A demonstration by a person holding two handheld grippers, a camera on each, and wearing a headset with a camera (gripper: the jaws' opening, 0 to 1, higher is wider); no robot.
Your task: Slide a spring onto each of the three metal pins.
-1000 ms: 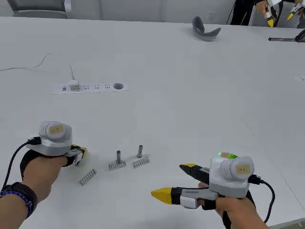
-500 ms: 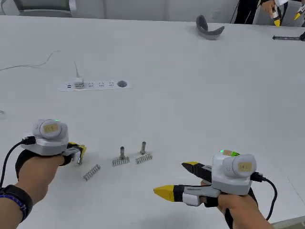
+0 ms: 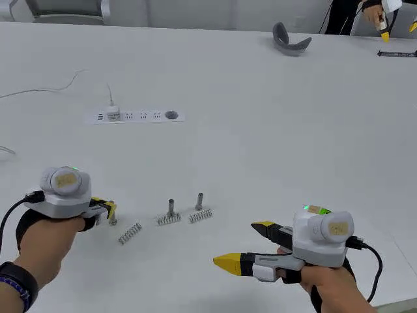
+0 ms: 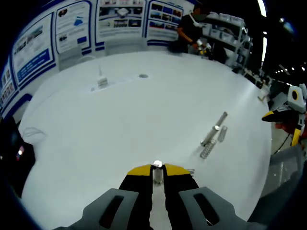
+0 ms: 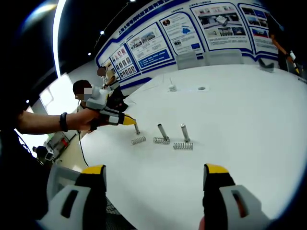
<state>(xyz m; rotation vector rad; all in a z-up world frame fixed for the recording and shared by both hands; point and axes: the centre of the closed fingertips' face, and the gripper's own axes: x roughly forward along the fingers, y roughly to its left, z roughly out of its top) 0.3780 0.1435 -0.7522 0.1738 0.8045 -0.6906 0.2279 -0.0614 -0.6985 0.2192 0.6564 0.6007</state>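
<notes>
White, smooth tabletop (image 3: 260,130) spreads wide under me. My right gripper (image 3: 238,244) hangs released, yellow-tipped jaws far apart above the surface. My left gripper (image 4: 158,168) is clenched on one short metal pin (image 4: 157,175), held upright. Two more cylindrical pins (image 3: 171,206) stand near the middle; three coiled wire springs (image 3: 169,219) lie flat, one beside each standing pin, one nearer my left gripper

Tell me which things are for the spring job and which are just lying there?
For the job: held pin in the shut left gripper; two standing pins; three springs; open right gripper.
Just lying about: power strip, white cable, grey curved band.
</notes>
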